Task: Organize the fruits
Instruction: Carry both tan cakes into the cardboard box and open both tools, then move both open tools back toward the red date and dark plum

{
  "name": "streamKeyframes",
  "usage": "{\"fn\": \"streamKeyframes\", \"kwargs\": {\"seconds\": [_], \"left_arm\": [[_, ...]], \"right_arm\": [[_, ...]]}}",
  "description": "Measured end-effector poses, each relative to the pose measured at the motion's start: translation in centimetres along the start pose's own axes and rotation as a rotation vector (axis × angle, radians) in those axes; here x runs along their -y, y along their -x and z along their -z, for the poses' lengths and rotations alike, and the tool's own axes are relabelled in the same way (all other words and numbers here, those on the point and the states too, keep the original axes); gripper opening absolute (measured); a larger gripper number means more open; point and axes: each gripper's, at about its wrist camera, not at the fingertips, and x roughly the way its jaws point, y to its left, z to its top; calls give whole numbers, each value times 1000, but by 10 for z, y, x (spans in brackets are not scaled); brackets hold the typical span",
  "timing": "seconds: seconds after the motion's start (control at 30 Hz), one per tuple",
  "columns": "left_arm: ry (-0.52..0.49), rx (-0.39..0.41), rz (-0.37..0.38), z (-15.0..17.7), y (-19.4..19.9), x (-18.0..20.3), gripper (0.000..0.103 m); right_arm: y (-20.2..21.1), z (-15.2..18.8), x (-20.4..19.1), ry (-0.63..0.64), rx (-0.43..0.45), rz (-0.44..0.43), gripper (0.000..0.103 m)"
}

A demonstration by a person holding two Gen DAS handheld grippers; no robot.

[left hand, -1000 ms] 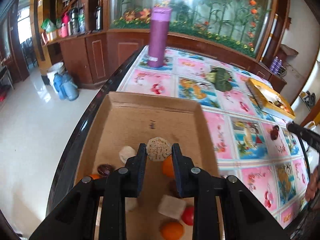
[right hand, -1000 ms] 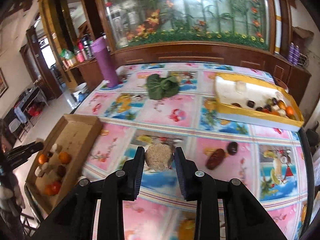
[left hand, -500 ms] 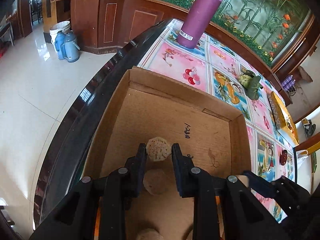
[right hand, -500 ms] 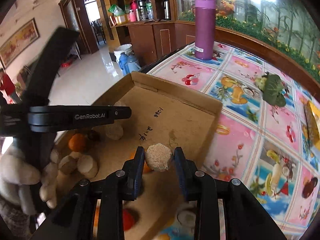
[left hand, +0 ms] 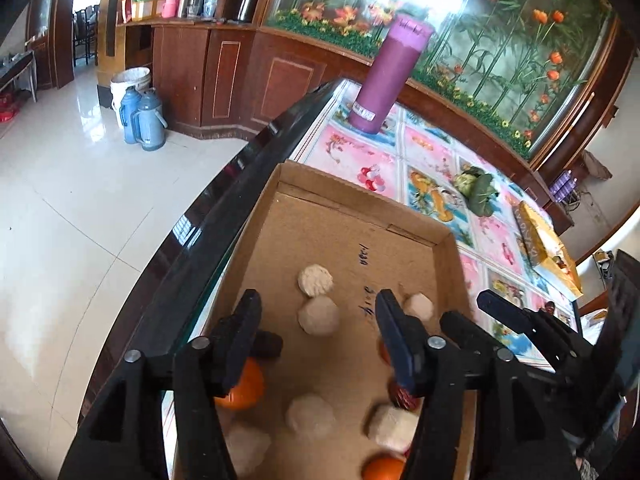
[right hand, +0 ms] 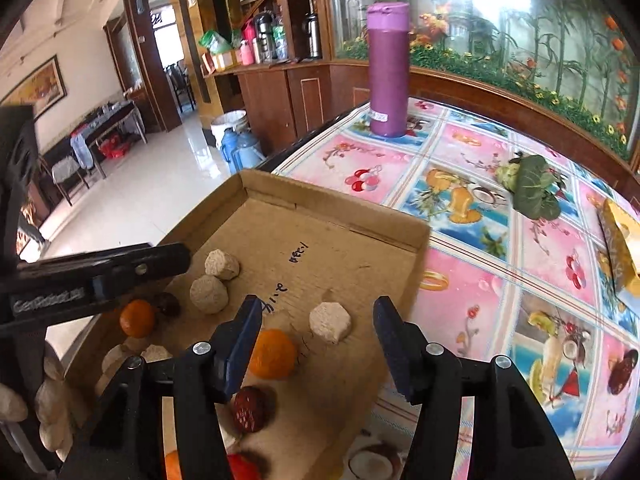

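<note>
A shallow cardboard box (left hand: 360,208) (right hand: 332,208) lies at the table's left edge. It holds several beige round cakes, oranges and dark dates. My left gripper (left hand: 318,312) is open and empty above two beige cakes (left hand: 316,280) in the box. My right gripper (right hand: 318,320) is open and empty above the box; a beige cake (right hand: 331,322) lies on the box floor between its fingers, with an orange (right hand: 272,354) and a dark date (right hand: 250,408) beside it. The left gripper shows at the left of the right wrist view (right hand: 120,268).
A purple flask (left hand: 390,76) (right hand: 388,72) stands at the far end of the fruit-patterned tablecloth (right hand: 520,240). A leafy green vegetable (right hand: 532,184) lies mid-table. A yellow tray (left hand: 544,240) sits far right. A dark date (right hand: 622,366) lies on the cloth at right. The floor drops off left.
Both grippers have opened and let go of their beige cakes, which now lie in the cardboard box. Both grippers were shut on cakes before.
</note>
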Motion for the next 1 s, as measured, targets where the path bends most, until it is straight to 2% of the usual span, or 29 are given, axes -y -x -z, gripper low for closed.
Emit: {"fn": "streamKeyframes", "kwargs": {"seconds": [0.13, 0.2, 0.33, 0.43, 0.57, 0.63, 0.87, 1.0], "left_arm": [[28, 83, 3, 24, 37, 6, 71], [52, 110, -4, 35, 48, 8, 73], [75, 119, -46, 55, 56, 19, 77], [38, 113, -111, 66, 58, 35, 77], [-22, 143, -152, 81, 67, 58, 76], [-52, 178, -233, 87, 76, 69, 77], [-92, 306, -320, 92, 112, 86, 79], [-122, 356, -341, 95, 127, 97, 81]], "right_arm": [[21, 18, 10, -21, -5, 9, 65], [29, 32, 13, -26, -19, 12, 71], [35, 61, 6, 2, -69, 20, 76], [41, 81, -7, 69, -79, 39, 76], [47, 98, -23, 164, -69, 80, 81], [47, 104, -29, 207, -71, 111, 81], [56, 112, -20, 166, -72, 92, 85], [62, 118, -23, 179, -76, 81, 85]]}}
